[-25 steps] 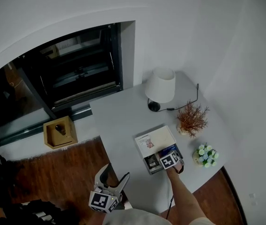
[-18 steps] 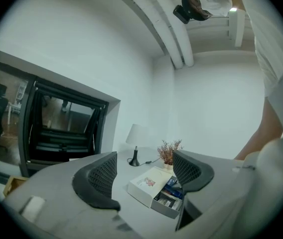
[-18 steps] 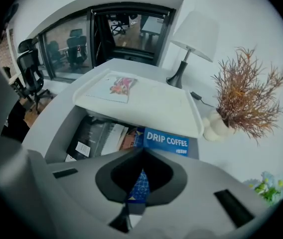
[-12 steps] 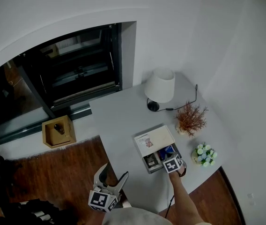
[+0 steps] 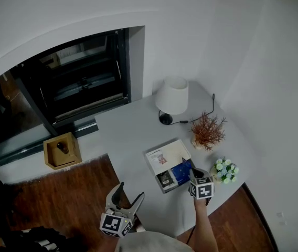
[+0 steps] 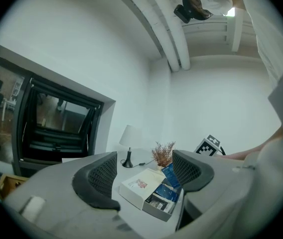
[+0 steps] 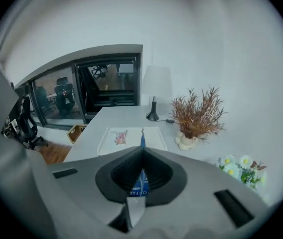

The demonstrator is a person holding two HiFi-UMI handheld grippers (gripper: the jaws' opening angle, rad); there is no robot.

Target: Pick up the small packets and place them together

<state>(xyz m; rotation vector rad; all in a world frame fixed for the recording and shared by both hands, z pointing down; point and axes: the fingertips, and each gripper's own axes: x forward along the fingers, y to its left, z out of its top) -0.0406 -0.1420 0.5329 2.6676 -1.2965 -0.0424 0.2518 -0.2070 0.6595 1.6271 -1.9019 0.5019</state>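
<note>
An open white box (image 5: 165,161) lies on the grey table (image 5: 133,135), its lid folded back, with dark and blue packets in its tray (image 6: 156,203). My right gripper (image 5: 191,171) is shut on a blue coffee packet (image 5: 181,170) and holds it tilted just above the tray's right end. In the right gripper view the packet (image 7: 141,182) is pinched edge-on between the closed jaws of the right gripper (image 7: 142,151). My left gripper (image 5: 125,196) hangs open and empty off the table's front left corner, and in its own view the left gripper (image 6: 144,178) faces the box.
A white lamp (image 5: 171,96) with a cord stands at the table's back. A dried plant (image 5: 206,132) and a small flower pot (image 5: 224,170) sit right of the box. A wooden box (image 5: 61,150) rests on the floor by the dark window.
My right gripper closed on the blue packet in the box and drew back to the right with it, lifting it out. The left gripper stayed put.
</note>
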